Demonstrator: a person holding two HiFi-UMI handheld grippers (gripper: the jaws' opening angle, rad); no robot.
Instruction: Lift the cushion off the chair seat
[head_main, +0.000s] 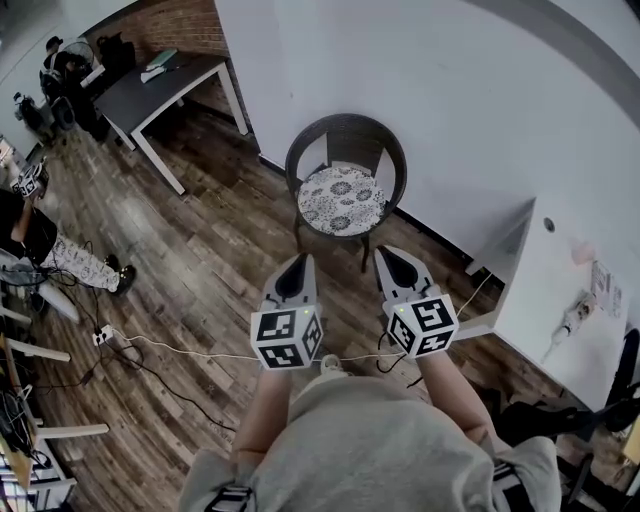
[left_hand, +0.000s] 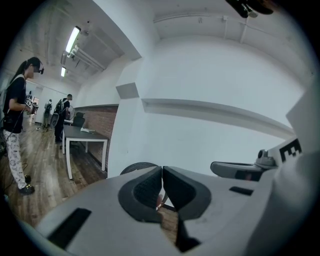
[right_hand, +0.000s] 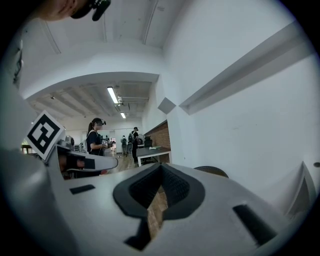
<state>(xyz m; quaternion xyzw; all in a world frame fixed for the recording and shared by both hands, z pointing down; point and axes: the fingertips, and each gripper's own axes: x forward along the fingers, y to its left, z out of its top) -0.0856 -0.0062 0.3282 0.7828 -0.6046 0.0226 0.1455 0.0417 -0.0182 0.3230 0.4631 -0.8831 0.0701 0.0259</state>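
Cushion lift, not begun: cushion (head_main: 341, 200) lies untouched on the seat of the chair (head_main: 346, 128)
Left gripper (head_main: 298, 262), right gripper (head_main: 392, 256): fingers pressed together, empty, both short of the chair; approach and grasp remain. Head view alone shows the cushion; gripper views show only the chair's back rim

Office, desk (head_main: 165, 90), floor cables (head_main: 180, 349), strip lights (left_hand: 73, 39)

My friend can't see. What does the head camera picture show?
From above, a person holds the left tongs and right tongs, both shut, toward a wicker chair with a flowery cushion on its seat. They are short of the chair, which stands on a wooden floor by a white wall.
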